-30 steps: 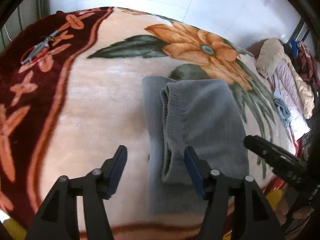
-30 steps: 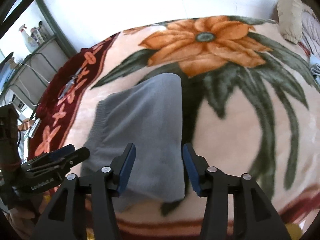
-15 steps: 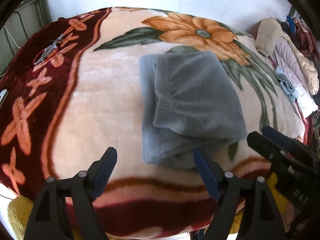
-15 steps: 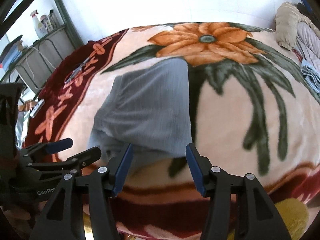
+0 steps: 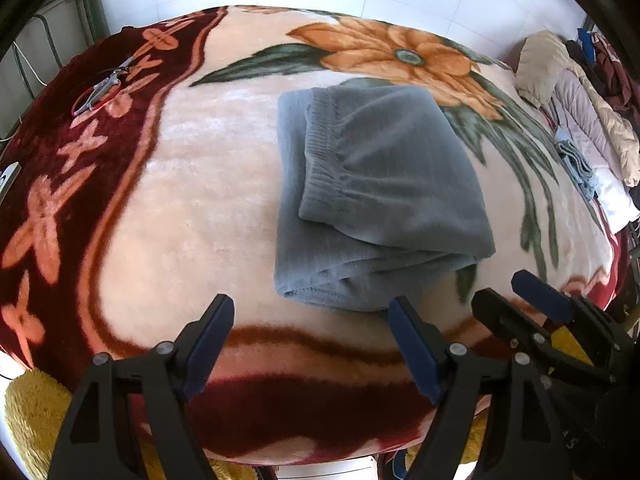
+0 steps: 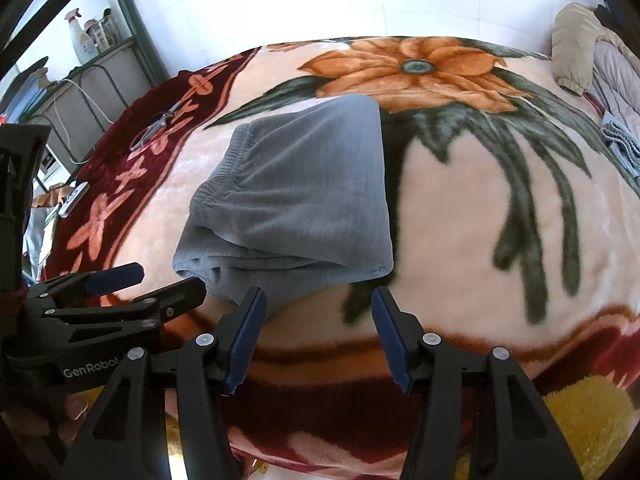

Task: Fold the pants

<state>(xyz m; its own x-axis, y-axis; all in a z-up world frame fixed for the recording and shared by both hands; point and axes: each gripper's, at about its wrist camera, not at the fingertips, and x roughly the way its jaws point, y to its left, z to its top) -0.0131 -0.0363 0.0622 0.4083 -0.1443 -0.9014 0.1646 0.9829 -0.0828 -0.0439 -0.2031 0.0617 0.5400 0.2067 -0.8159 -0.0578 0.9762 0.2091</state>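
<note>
The one legible marking is the brand "GenRobot", printed in pale letters on the black body of my left gripper (image 6: 168,280), as seen from my right wrist camera; it sits low and to the left of my right jaws, behind the left gripper's fingers. Bottles (image 6: 86,38) stand on a shelf far up and to the left of my right jaws, and their labels are too small to read. A small white device (image 6: 74,198) lies on the blanket left of my right jaws, and its face shows a dark mark I cannot make out. From my left wrist camera I read no text.
</note>
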